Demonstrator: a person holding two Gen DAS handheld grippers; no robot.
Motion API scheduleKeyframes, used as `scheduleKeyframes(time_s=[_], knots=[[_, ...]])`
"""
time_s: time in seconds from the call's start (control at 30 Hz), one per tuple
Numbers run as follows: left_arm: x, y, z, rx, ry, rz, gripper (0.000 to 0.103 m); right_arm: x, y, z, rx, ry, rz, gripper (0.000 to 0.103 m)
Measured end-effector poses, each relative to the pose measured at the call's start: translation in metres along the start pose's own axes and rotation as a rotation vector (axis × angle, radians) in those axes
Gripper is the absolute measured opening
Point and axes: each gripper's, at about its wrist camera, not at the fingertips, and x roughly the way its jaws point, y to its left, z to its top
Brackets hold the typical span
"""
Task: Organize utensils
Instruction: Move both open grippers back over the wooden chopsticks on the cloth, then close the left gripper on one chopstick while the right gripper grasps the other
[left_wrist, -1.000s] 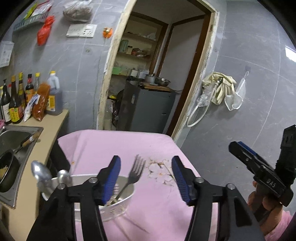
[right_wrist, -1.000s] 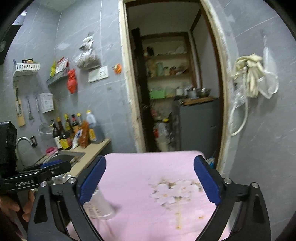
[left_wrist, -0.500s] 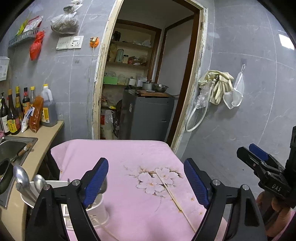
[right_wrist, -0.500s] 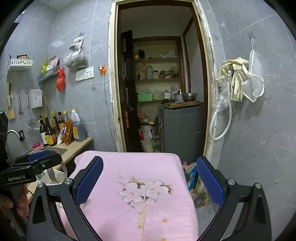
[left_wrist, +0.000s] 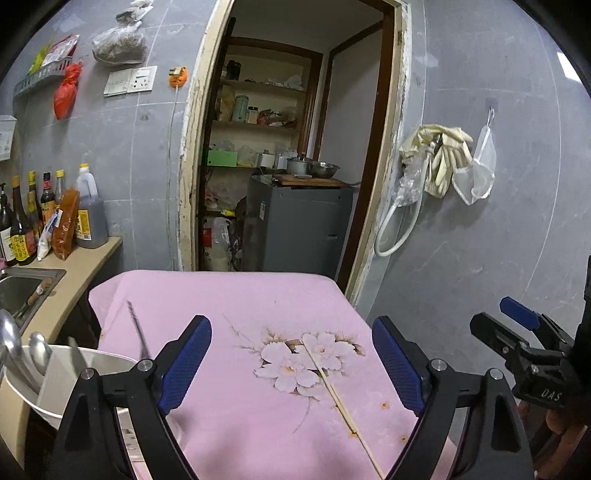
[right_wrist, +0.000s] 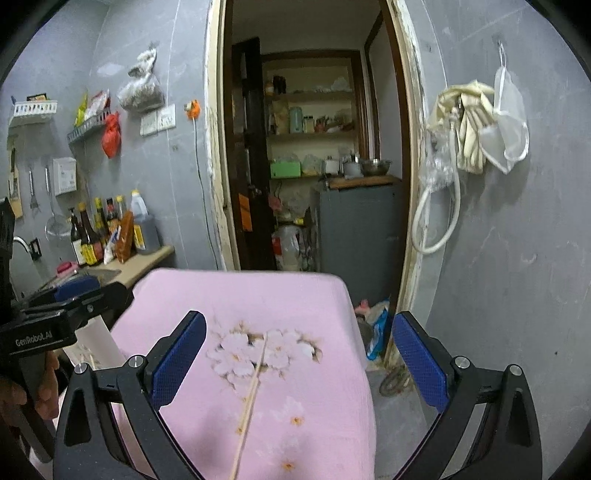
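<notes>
Since the earlier frames, the fork that stood between the left gripper's jaws is no longer there, and the white utensil holder is now seen at the lower left edge of the left wrist view instead of under the jaws. The flowered part of the pink tablecloth has come between the blue pads in both views.

The left gripper's jaws are opening, with nothing clasped between them; only cloth and a single wooden chopstick are seen in the gap. The right gripper is spread wide and empty as well, its blue pads apart over the same chopstick, which lies flat on the cloth and runs from the printed flowers toward the near edge.

The utensil holder is placed at the left side of the table, beside the left gripper's left finger. Two metal spoons are stood upright in it, bowls up, and a thin metal handle leans out of it, blurred.

Further out, a steel sink is set in the beige counter, on which sauce bottles are lined against the grey tiled wall. An open doorway to a pantry is seen beyond the table, and rubber gloves are hung on the wall to its right.
</notes>
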Motion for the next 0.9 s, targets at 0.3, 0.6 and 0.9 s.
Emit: scheduleKeyframes(time_s=[0.3,0.6,0.9], knots=[[0.052,-0.008,-0.022,0.004,0.119,-0.026,0.09,0.045,0.0,-0.052,-0.023,0.246,0.012,0.099],[0.108,0.0,-0.046,-0.039,0.285,-0.036,0.09,0.079,0.015,-0.091,-0.086,0.425,0.039,0.099],[0.138,0.015,-0.064,-0.09,0.391,-0.008,0.09,0.107,0.043,-0.12,-0.206,0.557,0.032,0.099]])
